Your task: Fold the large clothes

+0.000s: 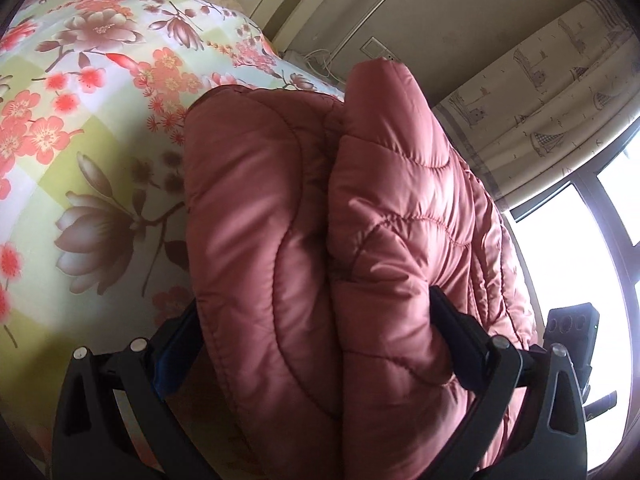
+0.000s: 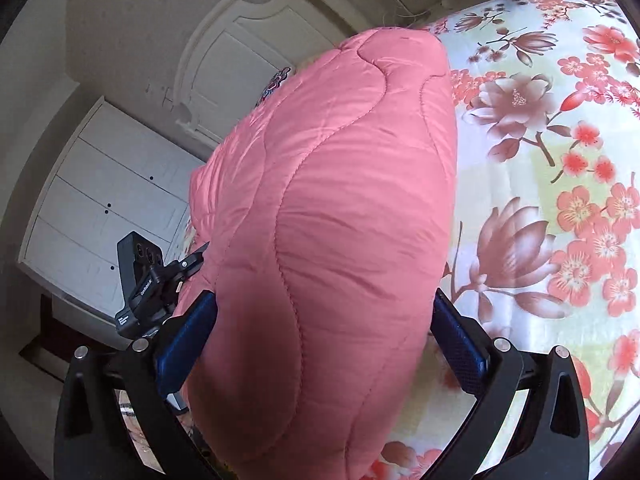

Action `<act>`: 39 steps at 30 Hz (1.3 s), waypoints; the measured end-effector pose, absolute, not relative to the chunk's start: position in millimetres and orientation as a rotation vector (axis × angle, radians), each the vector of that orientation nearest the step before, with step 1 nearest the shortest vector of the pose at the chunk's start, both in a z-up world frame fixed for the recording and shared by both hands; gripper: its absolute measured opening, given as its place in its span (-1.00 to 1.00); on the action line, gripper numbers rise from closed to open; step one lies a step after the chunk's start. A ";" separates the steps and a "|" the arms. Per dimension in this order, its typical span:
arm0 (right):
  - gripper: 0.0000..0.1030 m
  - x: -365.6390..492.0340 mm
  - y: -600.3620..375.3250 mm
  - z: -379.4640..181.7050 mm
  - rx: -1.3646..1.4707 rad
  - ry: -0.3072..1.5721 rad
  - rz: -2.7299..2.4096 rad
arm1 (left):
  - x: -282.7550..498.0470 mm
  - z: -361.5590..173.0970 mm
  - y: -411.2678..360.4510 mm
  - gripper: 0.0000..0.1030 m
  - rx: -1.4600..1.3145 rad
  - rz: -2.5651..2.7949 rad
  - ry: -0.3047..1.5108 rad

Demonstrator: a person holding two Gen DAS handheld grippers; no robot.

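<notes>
Filling the gap between both fingers, a thick fold of the pink quilted jacket [image 1: 280, 208] sits inside the left claw [image 1: 316, 320]. The left finger lies mostly hidden behind the padding, while the right finger presses into the fabric, so this claw pinches the jacket. The garment extends forward from the claw, above the flowered bedsheet [image 1: 80, 120].

The right claw [image 2: 324, 320] stands spread at full width, with the same jacket [image 2: 340, 200] bulging between its blue pads [image 2: 460, 344]. The padding touches both pads; whether they grip it cannot be told. To the right of this claw lies the bedsheet [image 2: 560, 160]; to its left stands a white cabinet [image 2: 100, 192].
</notes>
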State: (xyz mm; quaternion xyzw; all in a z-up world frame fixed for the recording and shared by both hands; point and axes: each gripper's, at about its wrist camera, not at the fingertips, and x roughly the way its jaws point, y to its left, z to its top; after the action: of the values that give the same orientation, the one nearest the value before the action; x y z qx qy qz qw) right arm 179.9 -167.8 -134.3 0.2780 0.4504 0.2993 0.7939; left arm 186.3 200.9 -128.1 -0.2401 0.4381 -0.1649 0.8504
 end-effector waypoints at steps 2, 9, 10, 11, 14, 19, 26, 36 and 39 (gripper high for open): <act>0.91 179.1 -165.7 -134.9 0.589 0.954 0.656 | 184.9 -131.3 198.5 0.90 -0.518 -0.401 0.914; 0.38 168.5 -170.5 -120.2 0.506 0.789 0.644 | 174.2 -125.5 186.7 -0.05 -0.636 -0.498 0.824; 0.35 164.9 -169.8 -112.1 0.458 0.757 0.624 | 173.0 -121.1 181.3 -0.11 -0.635 -0.506 0.812; 0.34 161.6 -170.3 -103.0 0.420 0.725 0.605 | 172.9 -110.6 170.1 -0.13 -0.628 -0.524 0.787; 0.33 152.3 -188.4 -77.5 0.379 0.624 0.566 | 179.1 -92.9 142.7 -0.13 -0.628 -0.571 0.746; 0.33 155.3 -250.7 -51.7 0.393 0.550 0.493 | 208.4 -85.5 82.6 -0.12 -0.611 -0.605 0.773; 0.38 191.6 -313.8 -115.1 0.450 0.734 0.365 | 235.6 -132.1 28.3 0.11 -0.595 -0.549 0.880; 0.63 119.9 -262.5 -56.4 0.193 0.453 0.241 | 241.2 -124.5 27.8 0.24 -0.541 -0.541 0.873; 0.61 112.9 -198.4 -64.6 0.019 0.483 0.302 | 244.0 -114.9 28.7 0.49 -0.493 -0.510 0.888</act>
State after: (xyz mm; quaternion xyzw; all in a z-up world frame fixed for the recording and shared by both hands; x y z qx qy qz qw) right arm 112.9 -198.4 -64.6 0.0092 0.2382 0.1490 0.9597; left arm 244.0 28.7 -114.9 -0.2333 0.4203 -0.2416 0.8429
